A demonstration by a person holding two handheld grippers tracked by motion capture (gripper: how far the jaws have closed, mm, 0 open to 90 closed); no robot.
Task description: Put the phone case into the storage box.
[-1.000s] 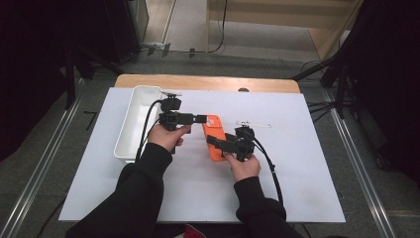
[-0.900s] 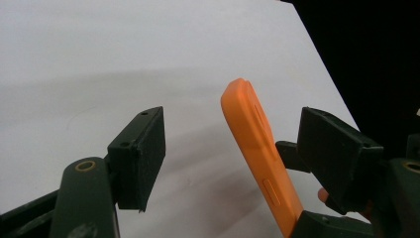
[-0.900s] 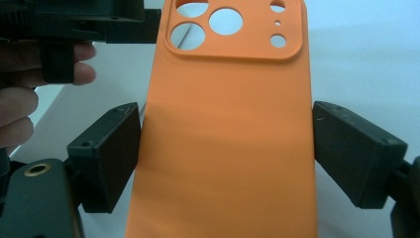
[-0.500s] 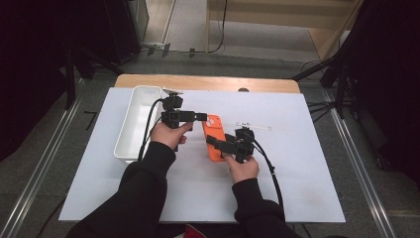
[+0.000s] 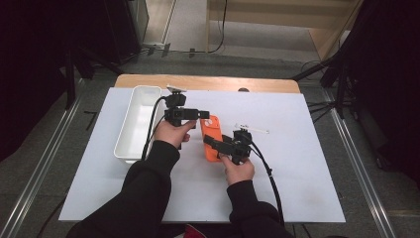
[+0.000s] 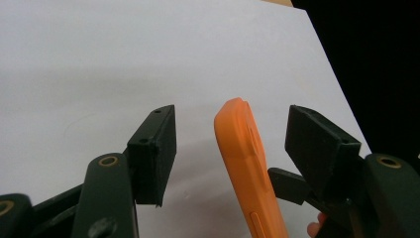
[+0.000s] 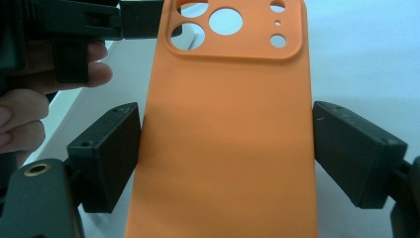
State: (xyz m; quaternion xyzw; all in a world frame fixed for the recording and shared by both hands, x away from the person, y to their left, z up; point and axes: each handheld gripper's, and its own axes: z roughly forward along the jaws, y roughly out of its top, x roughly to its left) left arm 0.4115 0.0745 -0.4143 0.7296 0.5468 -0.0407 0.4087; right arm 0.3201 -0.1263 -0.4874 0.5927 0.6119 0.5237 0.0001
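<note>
Orange phone case (image 7: pixel 223 139) gripped across width by right claw (image 7: pixel 225 148); left claw (image 6: pixel 233 148) half-closed around case end, not touching.

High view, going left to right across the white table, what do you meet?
White bin → left hand-held gripper → orange phone case → right hand-held gripper, its jaws around the case's near end → small white stick lying on the table.

Black long sleeves (image 5: pixel 148 183) on both arms – left gripper (image 6: pixel 233 148) and right gripper (image 7: pixel 225 144) black, blocky pads, brass-ringed screws (image 6: pixel 108 160) – black cables (image 5: pixel 270 183) trailing.
</note>
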